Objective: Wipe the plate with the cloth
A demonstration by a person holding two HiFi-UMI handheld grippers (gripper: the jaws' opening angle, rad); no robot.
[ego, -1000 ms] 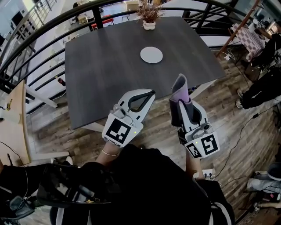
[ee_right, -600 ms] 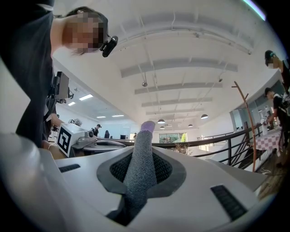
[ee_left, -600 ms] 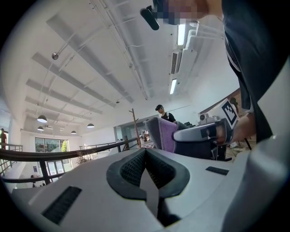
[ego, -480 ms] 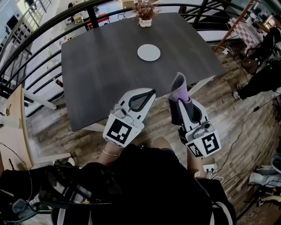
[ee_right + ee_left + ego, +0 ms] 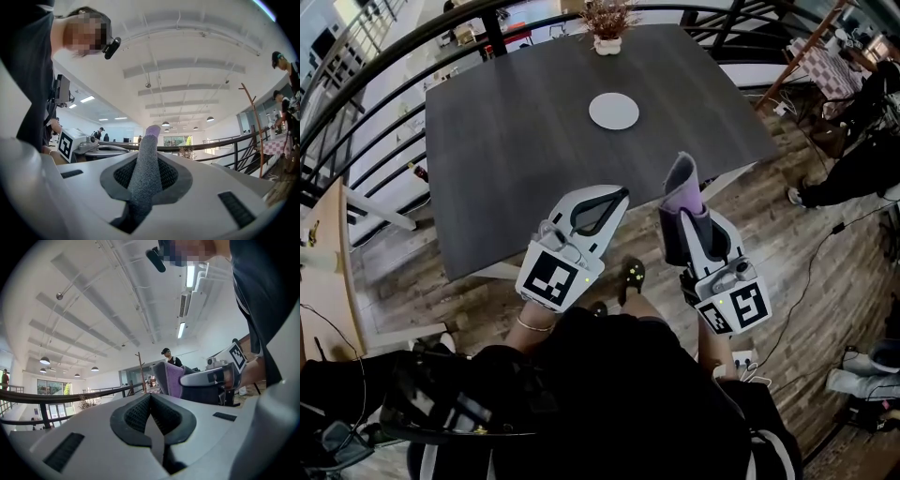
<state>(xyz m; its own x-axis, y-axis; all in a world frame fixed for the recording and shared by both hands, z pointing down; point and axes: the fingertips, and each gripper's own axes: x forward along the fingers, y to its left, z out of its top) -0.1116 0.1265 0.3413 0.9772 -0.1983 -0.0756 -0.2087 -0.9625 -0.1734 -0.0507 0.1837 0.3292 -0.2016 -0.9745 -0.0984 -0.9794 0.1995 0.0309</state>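
Holding the cloth [image 5: 682, 183] tight in my right gripper [image 5: 688, 218] so it is ready to wipe. My left gripper [image 5: 617, 199] is squeezed closed, empty. The plate [image 5: 614, 112] sits far off on the table [image 5: 506, 150].

Left gripper [image 5: 622, 193] closed (empty), right gripper [image 5: 684, 216] clamped on cloth [image 5: 682, 181]

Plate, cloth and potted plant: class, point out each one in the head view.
plate [image 5: 614, 112], head view, centre of its white face.
cloth [image 5: 682, 190], head view, middle of the upright purple fold.
potted plant [image 5: 607, 45], head view, its white pot.
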